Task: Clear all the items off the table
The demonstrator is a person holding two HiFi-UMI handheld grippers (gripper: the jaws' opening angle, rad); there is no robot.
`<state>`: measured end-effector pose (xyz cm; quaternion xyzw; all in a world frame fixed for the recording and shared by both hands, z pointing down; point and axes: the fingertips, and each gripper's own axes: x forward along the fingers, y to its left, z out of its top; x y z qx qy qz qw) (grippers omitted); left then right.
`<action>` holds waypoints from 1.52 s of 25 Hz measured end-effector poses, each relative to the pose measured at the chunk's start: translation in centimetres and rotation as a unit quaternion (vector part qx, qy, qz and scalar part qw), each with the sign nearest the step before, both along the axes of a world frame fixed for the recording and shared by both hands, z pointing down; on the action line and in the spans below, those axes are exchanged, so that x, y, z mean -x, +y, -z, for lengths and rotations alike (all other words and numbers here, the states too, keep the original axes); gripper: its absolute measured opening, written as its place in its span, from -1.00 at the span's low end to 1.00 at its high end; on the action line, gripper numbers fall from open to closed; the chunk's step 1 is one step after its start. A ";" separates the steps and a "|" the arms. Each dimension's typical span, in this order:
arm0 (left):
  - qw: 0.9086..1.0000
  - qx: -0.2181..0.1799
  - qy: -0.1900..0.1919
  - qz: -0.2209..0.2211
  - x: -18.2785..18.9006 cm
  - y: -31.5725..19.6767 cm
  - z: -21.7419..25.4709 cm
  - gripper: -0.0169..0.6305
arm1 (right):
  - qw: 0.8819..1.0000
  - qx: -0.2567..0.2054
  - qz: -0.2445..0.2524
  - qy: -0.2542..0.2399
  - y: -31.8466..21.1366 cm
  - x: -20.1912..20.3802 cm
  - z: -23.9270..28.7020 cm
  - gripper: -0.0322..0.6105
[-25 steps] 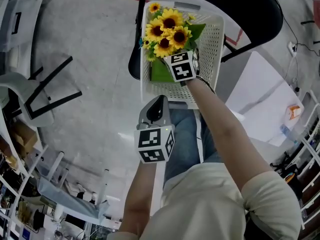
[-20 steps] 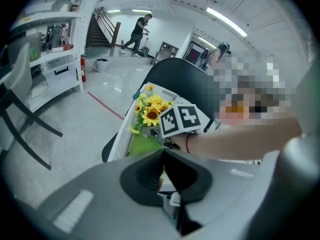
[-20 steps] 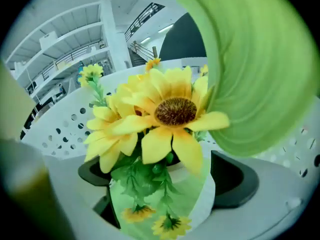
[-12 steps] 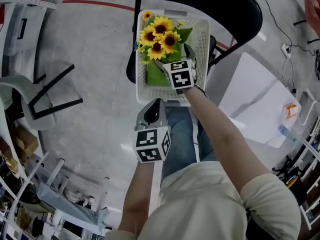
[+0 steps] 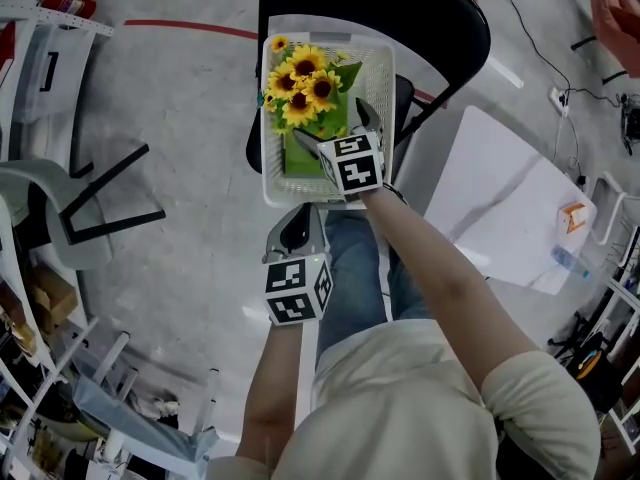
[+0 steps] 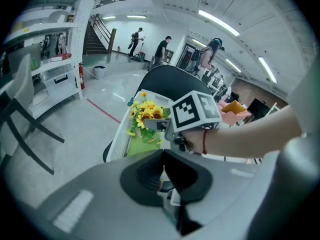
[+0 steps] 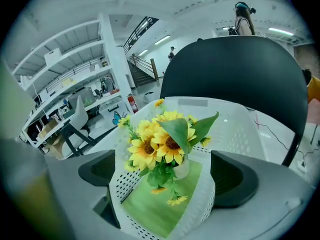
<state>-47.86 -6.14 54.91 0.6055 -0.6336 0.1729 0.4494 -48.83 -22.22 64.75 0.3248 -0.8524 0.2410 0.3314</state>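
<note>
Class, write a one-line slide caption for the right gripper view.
Open right gripper above yellow sunflowers in a white perforated plastic basket on a black chair.

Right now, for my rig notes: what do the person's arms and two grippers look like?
Both the left gripper and the right gripper have grey bodies, dark jaws, and a white cube of black square markers. The person wears a cream short-sleeved shirt; a thin red cord circles the right wrist.

Basket (image 5: 386, 78) on chair (image 5: 400, 8) seat. Sunflowers (image 5: 300, 78) inside basket, toward 11 o'clock. Right gripper (image 5: 336, 132) over the basket's 6 o'clock end; left gripper (image 5: 303, 218) outside, farther toward 6 o'clock.
</note>
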 end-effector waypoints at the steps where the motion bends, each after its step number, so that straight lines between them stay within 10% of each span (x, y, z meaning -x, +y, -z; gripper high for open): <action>1: 1.000 -0.001 0.000 -0.001 -0.1 0.0 0.1 -0.92 | 1.000 -0.002 0.001 -0.005 0.1 -0.2 0.6 0.92; 7: 1.000 -0.009 -0.004 -0.005 -1.0 0.1 1.2 -0.92 | 0.999 -0.020 0.024 -0.024 1.5 -1.4 4.0 0.83; 13: 1.000 -0.013 -0.011 -0.014 -1.7 0.2 2.1 -0.92 | 0.999 -0.021 0.022 -0.036 3.3 -3.7 7.5 -0.08; 23: 0.999 -0.028 -0.026 -0.034 -2.5 -0.8 4.6 -0.92 | 0.998 -0.024 -0.001 -0.050 4.2 -8.8 13.5 -0.72; 38: 0.995 -0.052 -0.033 -0.079 -5.6 -2.7 7.8 -0.92 | 0.996 -0.050 -0.015 -0.069 6.0 -14.3 21.7 -0.90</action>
